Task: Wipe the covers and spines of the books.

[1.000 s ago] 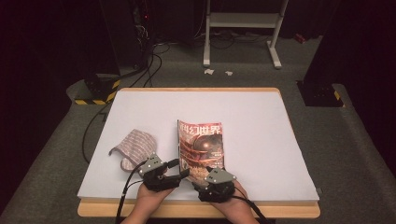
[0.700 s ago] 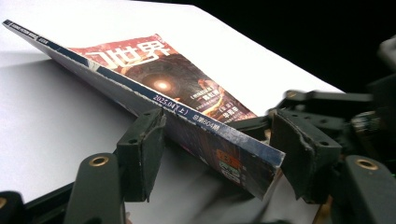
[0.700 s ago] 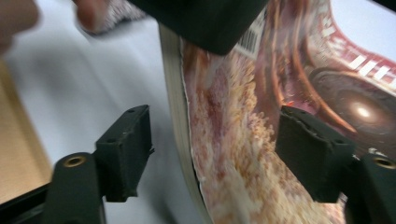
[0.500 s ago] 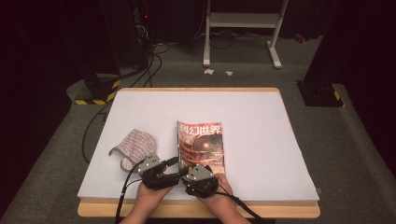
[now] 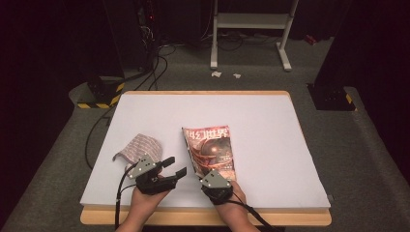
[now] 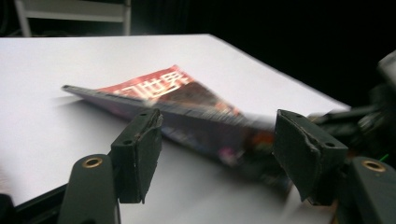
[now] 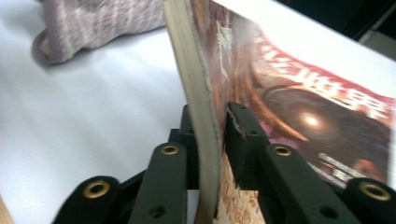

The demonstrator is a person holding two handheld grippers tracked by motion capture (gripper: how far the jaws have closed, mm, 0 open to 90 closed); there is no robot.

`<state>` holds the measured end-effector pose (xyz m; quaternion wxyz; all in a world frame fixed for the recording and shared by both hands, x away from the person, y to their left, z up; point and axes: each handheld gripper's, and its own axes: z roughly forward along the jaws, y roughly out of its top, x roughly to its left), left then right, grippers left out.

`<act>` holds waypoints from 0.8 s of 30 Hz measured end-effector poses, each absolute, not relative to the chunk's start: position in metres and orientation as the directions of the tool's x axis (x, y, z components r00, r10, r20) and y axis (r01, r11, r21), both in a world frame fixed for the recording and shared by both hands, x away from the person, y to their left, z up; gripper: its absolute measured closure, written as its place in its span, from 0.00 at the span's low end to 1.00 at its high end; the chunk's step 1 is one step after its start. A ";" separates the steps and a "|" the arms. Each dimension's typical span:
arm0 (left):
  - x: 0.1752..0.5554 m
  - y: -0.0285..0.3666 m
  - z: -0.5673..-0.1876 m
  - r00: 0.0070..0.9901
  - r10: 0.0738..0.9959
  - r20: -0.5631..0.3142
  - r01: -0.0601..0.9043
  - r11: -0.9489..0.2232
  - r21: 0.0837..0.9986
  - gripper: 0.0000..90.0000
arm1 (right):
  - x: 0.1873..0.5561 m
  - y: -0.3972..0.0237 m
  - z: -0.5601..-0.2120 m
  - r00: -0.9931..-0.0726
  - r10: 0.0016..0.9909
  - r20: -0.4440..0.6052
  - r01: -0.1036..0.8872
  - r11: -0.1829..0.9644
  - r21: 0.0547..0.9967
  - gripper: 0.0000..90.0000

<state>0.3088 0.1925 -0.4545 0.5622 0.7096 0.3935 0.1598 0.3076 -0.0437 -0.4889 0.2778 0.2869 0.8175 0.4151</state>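
A red-covered magazine (image 5: 212, 150) lies on the white table (image 5: 270, 125). My right gripper (image 5: 212, 170) is at the magazine's near edge. In the right gripper view its jaws (image 7: 210, 126) have just been closing and now pinch the magazine (image 7: 299, 107) with the pages between the pads. My left gripper (image 5: 175, 166) hovers just left of the magazine's near-left corner, its jaws having just opened a little wider. In the left gripper view the magazine (image 6: 159, 93) lies beyond the open jaws (image 6: 217, 154), tilted, with nothing between the pads.
A striped cloth pouch (image 5: 140, 146) lies left of the magazine, just behind my left gripper, and shows at the top left of the right gripper view (image 7: 102, 23). The table's wooden front edge (image 5: 203, 217) runs under the person's wrists. Cables and a white stand sit on the floor behind.
The right gripper slid left along the magazine's near edge and closed on it. The left gripper shifted slightly and lifted.
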 end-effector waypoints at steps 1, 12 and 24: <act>0.310 0.193 -0.456 0.634 0.751 -0.184 0.377 -0.092 0.922 0.37 | 0.309 -0.049 -0.487 -0.677 0.704 -0.213 0.237 0.483 0.843 0.89; 0.320 0.203 -0.466 0.603 0.797 -0.024 0.389 -0.268 0.881 0.41 | 0.320 -0.108 -0.473 -0.669 0.740 -0.063 0.274 0.325 0.905 0.93; 0.324 0.246 -0.461 0.535 0.844 -0.033 0.411 -0.226 0.883 0.35 | 0.321 -0.124 -0.478 -0.675 0.738 -0.011 0.287 0.276 0.917 0.93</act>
